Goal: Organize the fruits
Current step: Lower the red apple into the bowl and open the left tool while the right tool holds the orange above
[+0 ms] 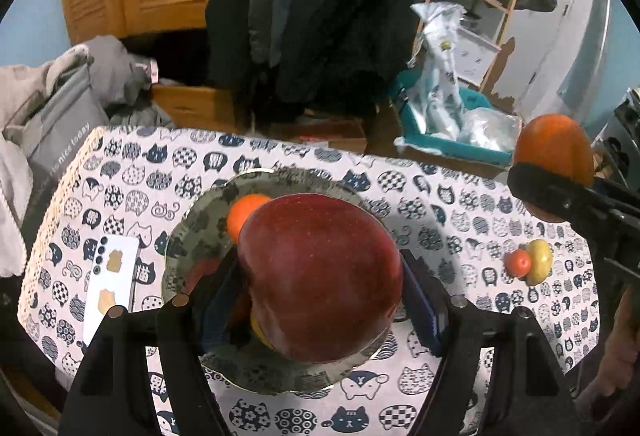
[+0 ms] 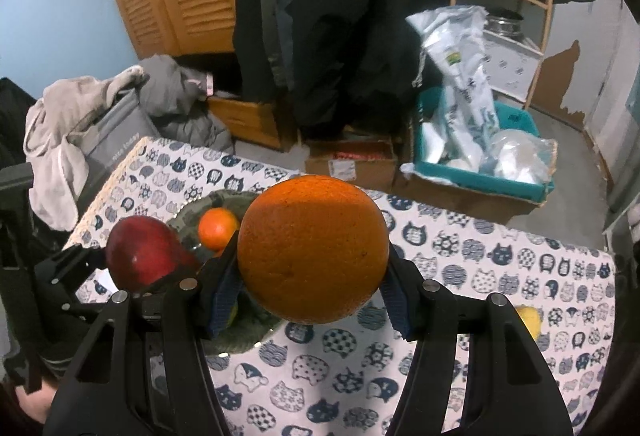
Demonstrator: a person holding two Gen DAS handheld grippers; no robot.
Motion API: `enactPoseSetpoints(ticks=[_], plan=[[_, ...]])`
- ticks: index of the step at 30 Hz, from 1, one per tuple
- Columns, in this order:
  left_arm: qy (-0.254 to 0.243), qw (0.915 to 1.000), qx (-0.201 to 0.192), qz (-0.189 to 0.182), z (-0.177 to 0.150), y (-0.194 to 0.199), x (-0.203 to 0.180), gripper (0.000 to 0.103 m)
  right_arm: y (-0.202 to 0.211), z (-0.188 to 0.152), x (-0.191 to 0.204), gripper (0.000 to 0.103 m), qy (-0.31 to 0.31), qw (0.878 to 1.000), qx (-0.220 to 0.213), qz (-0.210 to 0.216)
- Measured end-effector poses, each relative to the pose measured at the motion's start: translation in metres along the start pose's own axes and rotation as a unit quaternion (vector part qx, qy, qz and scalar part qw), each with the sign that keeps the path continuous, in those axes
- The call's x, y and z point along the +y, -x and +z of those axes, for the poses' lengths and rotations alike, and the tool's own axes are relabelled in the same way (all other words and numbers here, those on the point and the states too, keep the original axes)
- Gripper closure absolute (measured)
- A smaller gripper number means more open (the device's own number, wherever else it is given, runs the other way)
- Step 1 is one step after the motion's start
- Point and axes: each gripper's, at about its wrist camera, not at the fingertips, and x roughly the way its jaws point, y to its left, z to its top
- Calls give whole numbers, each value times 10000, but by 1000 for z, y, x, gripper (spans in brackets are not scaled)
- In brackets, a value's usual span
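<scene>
Above the plate (image 1: 180,236) near the table's far edge, our left gripper (image 1: 320,300) clamps a red apple (image 1: 320,276). Our right gripper (image 2: 312,284) grips an orange (image 2: 312,248) (a mandarin (image 1: 246,214) already plated). We should lower the apple gently into the bare spot, then release.

apple (image 1: 320,276) above plate (image 1: 200,232), lemon (image 1: 539,266) right

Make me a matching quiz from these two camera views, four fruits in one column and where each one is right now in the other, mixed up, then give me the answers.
Things:
1. red apple
2. large orange
3. small orange
4. yellow fruit

Places:
A. lying in the plate
B. on the cat-print tablecloth, beside a small red-orange fruit
C. clamped in the left gripper, above the plate
D. clamped in the right gripper, off the table

Pairs: 1-C, 2-D, 3-A, 4-B
</scene>
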Motion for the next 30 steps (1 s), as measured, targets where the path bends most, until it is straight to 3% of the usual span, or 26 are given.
enactPoseSetpoints(ticks=[13,23,30], plan=[[18,9985,551,-16,-7,-54,6,26,-70,-10,-5,41,-212,9979,607,-65],[46,9959,896,-105,-11,-81,-3,26,-76,-16,-22,41,-331,9966,748,-123],[18,9957,922,-112,-10,-85,-4,26,-79,-16,-26,41,-402,9961,776,-103]])
